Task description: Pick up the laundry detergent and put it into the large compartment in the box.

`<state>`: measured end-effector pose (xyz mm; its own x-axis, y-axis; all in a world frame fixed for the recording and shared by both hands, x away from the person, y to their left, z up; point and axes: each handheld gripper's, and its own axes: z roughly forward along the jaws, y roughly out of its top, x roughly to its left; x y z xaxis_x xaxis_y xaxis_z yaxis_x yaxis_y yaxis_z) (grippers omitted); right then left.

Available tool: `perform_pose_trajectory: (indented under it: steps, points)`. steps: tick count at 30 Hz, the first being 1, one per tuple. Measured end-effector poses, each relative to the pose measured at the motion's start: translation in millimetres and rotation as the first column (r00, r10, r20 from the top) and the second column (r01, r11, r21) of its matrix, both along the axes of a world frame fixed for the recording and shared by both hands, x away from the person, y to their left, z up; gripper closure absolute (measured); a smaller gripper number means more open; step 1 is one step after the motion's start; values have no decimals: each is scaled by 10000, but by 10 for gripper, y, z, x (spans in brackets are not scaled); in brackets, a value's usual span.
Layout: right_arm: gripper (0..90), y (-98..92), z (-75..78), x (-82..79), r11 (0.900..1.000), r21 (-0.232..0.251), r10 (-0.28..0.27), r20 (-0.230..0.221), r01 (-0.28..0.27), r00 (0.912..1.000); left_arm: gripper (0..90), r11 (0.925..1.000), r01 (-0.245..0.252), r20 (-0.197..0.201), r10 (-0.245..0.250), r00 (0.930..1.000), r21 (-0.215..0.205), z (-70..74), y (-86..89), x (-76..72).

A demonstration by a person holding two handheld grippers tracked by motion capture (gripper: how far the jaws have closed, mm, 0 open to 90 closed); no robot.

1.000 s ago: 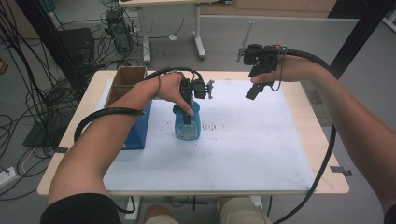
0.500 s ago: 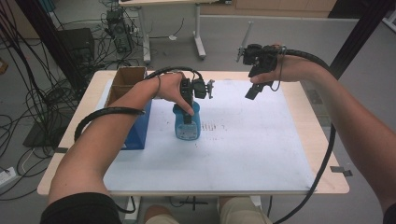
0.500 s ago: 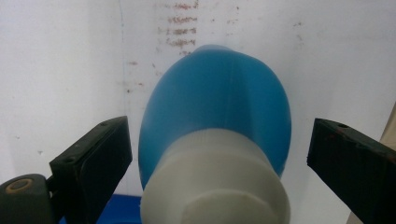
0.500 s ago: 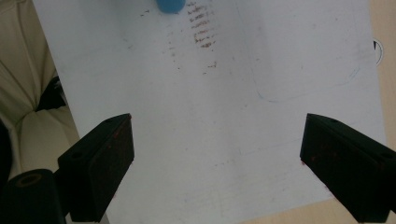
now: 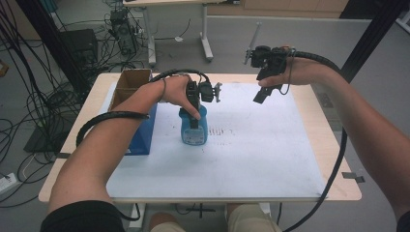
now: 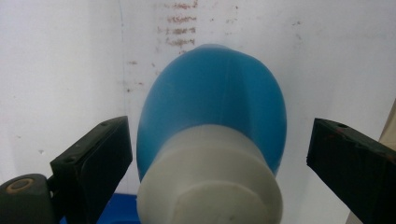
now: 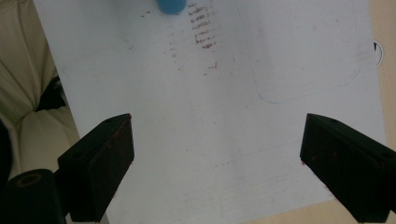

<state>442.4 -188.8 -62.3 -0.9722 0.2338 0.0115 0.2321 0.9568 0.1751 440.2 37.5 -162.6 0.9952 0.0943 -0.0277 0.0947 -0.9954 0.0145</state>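
Left gripper (image 5: 194,116) lowered, jaws apart, right gripper (image 5: 259,94) raised, jaws apart

Blue box (image 5: 143,133) crowds bottle (image 5: 194,128) left; right open.

Both forearms are bare, with a dark short sleeve (image 5: 80,217) at the near left shoulder. The left gripper (image 5: 194,119) and the right gripper (image 5: 260,95) are black, boxy units with knobs and silver fittings. A ribbed black cable (image 5: 109,118) trails from each. The jaws are flat black blocks with a round screw hole; reddish specks dot their edges.
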Motion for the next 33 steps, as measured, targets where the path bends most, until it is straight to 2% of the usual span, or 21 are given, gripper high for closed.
perform_pose_trajectory:
  steps: [19,33]
  points:
    - [99,1,-9,10,10000,-18,-4,-23,4,10000,75,10000,13,22,-13,10000,36,-9,-4,3]
    - [99,-22,-16,10,10000,-16,-59,-29,59,10000,137,9999,86,149,-87,9999,54,-51,-9,-16]
